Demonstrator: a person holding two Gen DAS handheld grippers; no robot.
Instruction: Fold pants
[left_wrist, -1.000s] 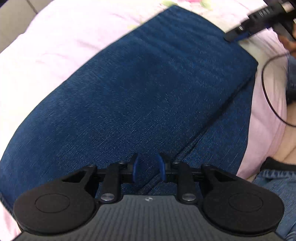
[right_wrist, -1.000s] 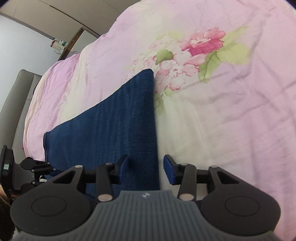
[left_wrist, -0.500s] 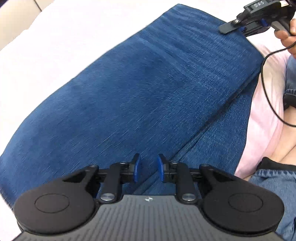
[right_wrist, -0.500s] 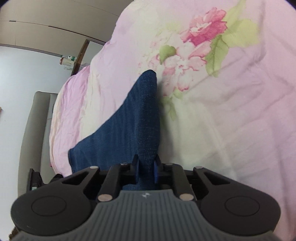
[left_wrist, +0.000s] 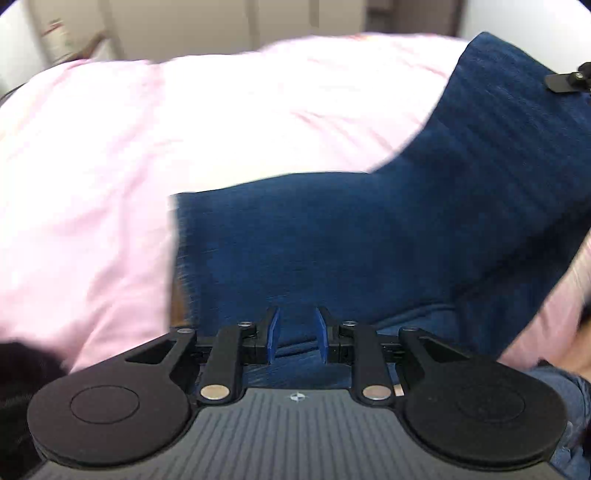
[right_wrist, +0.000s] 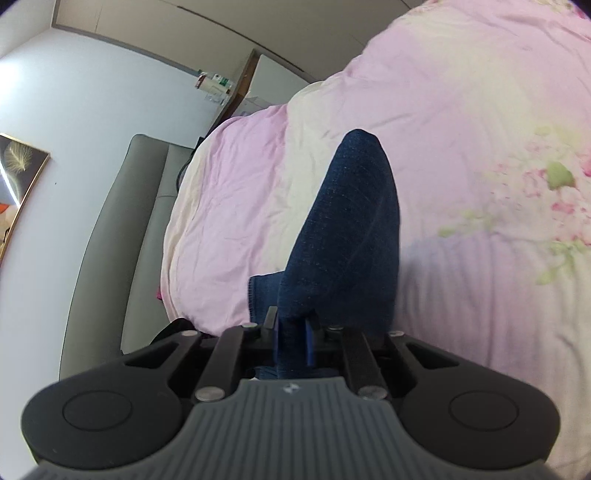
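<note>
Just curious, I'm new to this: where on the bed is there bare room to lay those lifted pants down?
Bare bedspread lies right of the pants, around the flower print, and left toward the grey headboard. It is crowded near the tongs.

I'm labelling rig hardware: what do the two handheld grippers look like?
Both look alike. The left gripper and right gripper each have a ribbed grey body with a small logo, black linkage arms with silver pivot pins, two round black discs, and blue finger pads.
</note>
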